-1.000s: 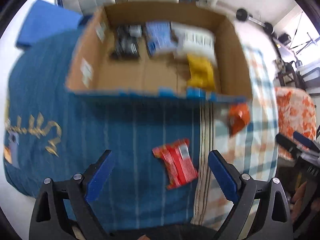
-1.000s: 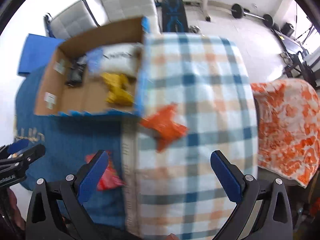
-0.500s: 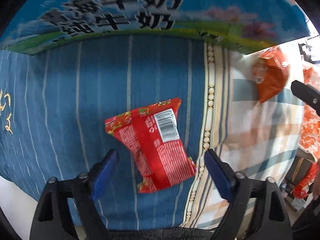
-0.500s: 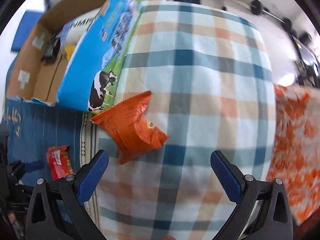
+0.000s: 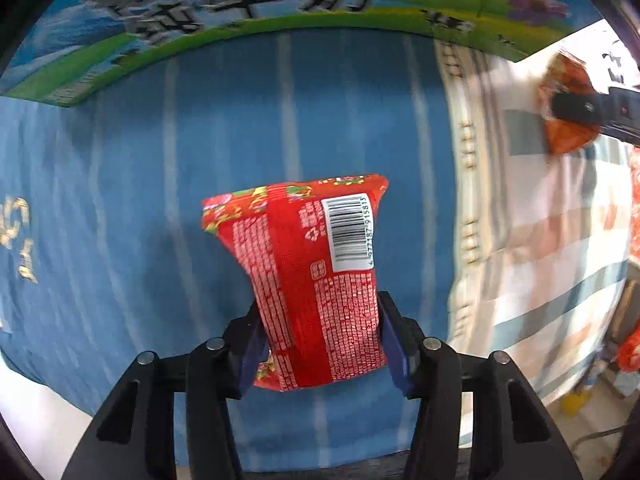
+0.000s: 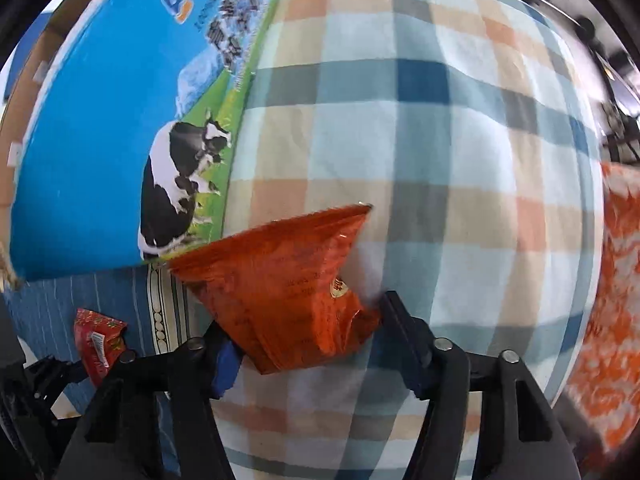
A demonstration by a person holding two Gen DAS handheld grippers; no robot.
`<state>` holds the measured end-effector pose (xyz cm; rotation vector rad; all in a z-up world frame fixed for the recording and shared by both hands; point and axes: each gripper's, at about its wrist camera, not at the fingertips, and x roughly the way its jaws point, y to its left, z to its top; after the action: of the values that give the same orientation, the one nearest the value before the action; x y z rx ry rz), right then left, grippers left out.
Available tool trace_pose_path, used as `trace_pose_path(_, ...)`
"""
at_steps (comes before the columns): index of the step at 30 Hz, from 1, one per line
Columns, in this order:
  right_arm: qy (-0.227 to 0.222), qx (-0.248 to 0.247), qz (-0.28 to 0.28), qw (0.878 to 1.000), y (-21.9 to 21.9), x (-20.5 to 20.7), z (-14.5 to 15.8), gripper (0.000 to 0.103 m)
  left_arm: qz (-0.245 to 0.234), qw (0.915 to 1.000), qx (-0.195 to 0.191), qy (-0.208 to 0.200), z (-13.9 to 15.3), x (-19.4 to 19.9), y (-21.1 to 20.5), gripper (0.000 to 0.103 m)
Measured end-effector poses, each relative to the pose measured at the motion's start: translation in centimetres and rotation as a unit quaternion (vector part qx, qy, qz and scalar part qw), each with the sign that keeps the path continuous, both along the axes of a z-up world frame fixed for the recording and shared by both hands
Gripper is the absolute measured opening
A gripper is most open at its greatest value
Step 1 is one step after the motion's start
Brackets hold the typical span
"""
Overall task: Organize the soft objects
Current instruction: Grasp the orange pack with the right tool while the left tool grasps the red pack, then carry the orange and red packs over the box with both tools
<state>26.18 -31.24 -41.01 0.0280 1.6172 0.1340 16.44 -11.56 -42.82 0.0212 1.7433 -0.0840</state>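
On the blue striped cloth [image 5: 168, 208], my left gripper [image 5: 320, 340] pinches the red packet [image 5: 304, 276]; on the plaid cloth [image 6: 460, 160], my right gripper [image 6: 308, 336] closes around the orange packet [image 6: 280, 280].

The red packet's long axis runs away from me, barcode end far; the orange one fans toward the milk carton [image 6: 100, 120]. A second ago both jaws stood wide, high above; they have just been closing, a packet between each pair.
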Motion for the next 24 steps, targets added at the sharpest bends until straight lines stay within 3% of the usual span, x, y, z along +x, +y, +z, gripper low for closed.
trace_pose_path(6,0.07,-0.023,-0.024,0.997,0.3,-4.4,0.2,0.052,-0.042,0.9976,0.051,-0.02,0.9,-2.5,3.0,0.047)
trace_pose_path(14,0.118,-0.012,-0.049,0.992,2.8,-12.6,-0.4,0.052,-0.016,0.9987,0.048,-0.009,0.4,-5.0,6.8,0.047)
trace_pose_path(20,0.143,-0.032,-0.069,0.987,3.1,-14.5,-2.7,0.051,-0.012,0.9985,0.052,-0.009,-0.8,-4.0,8.0,0.05)
trace_pose_path(24,0.142,-0.048,-0.06,0.987,4.6,-13.5,-3.4,0.054,-0.005,0.9987,0.05,-0.01,-1.6,-4.2,7.5,0.051)
